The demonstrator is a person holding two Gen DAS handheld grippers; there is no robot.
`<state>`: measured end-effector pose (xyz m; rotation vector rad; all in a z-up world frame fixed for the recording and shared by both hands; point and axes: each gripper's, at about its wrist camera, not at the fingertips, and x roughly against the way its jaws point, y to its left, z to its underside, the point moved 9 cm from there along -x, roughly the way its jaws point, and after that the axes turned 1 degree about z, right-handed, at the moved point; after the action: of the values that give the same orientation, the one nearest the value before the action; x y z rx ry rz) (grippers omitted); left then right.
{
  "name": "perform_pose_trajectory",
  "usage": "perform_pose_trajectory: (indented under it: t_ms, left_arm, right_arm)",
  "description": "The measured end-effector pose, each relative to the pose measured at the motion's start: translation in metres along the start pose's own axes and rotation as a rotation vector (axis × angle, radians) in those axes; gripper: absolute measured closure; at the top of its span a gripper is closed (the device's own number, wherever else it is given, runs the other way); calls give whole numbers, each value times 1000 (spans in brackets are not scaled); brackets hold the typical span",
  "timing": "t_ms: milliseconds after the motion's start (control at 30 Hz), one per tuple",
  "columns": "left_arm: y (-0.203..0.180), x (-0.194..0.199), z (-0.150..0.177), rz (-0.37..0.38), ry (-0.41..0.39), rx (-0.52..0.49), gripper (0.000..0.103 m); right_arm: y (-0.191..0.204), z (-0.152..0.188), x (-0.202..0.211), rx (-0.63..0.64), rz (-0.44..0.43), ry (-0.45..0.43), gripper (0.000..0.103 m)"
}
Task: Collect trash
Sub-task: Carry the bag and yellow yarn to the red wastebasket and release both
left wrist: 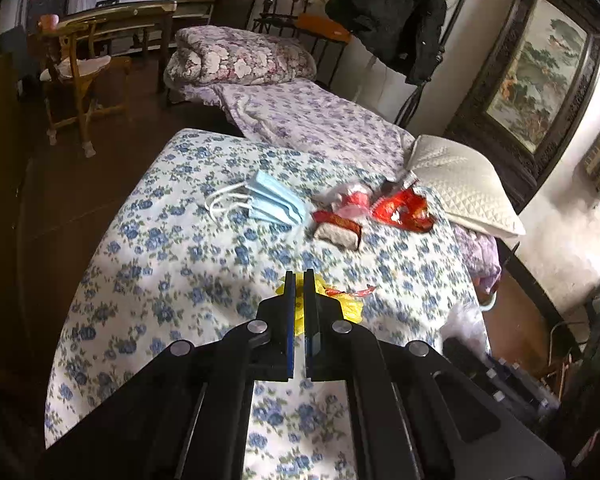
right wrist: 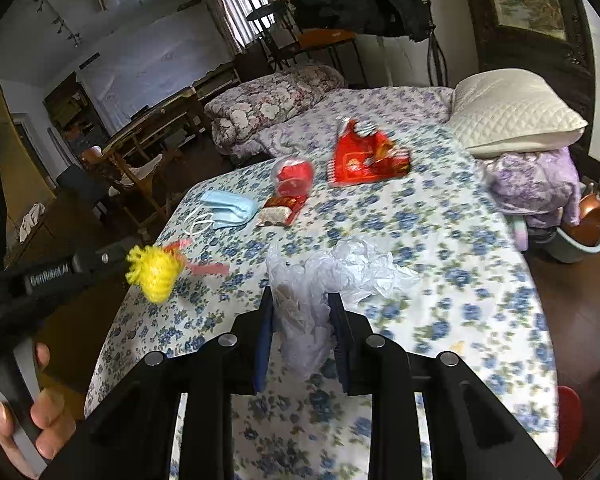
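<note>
the left hand-held gripper (right wrist: pixel 130 266) – its arm lettered "genrobot.ai" – pinches a yellow foam net with a red strip (right wrist: pixel 154 270). the right hand-held gripper (right wrist: pixel 302 312) clamps a crumpled white plastic bag (right wrist: pixel 340 268) above the blue-flowered bed sheet (right wrist: pixel 440 216); beyond lie blue face masks (right wrist: pixel 228 208) and a torn red snack wrapper (right wrist: pixel 364 158).

A blue-flowered bedsheet (right wrist: pixel 440 216) bore a blue face mask (right wrist: pixel 229 209), red wrappers (right wrist: pixel 370 158) and a white pillow (right wrist: pixel 512 114).

Crinkly thin plastic bag (right wrist: pixel 332 276), glossy red foil wrapper (right wrist: pixel 368 158), printed cotton bedsheet (right wrist: pixel 440 216).
</note>
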<state>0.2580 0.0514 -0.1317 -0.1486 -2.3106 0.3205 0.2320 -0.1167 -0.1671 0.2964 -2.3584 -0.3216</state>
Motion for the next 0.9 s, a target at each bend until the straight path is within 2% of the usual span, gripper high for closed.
perform_pose_trajectory:
  t_ms: [300,533,600,767,833,900]
  left_arm:
    - [-46,16,31,60,28,-50,99]
    - [-122,22,53,140,61,-164,99]
    - [-151,22,62,172,75,-211,99]
    - [-236,8,100,275,155,-330,99]
    - [-274,-2,125,304,197,-395,99]
    - [-303,-14,148,317,233,-444,99]
  right_arm:
    - [-57,5,52,-65,63,-46,76]
    - [-119,13,104,-120,132,-77,76]
    - [-142,23,118,-130,153,-60,76]
    - [-219,74,142,-145,291,33,76]
    - [-260,102,149,-194,349,74,76]
    - [-292,126,152,-261,371,101,76]
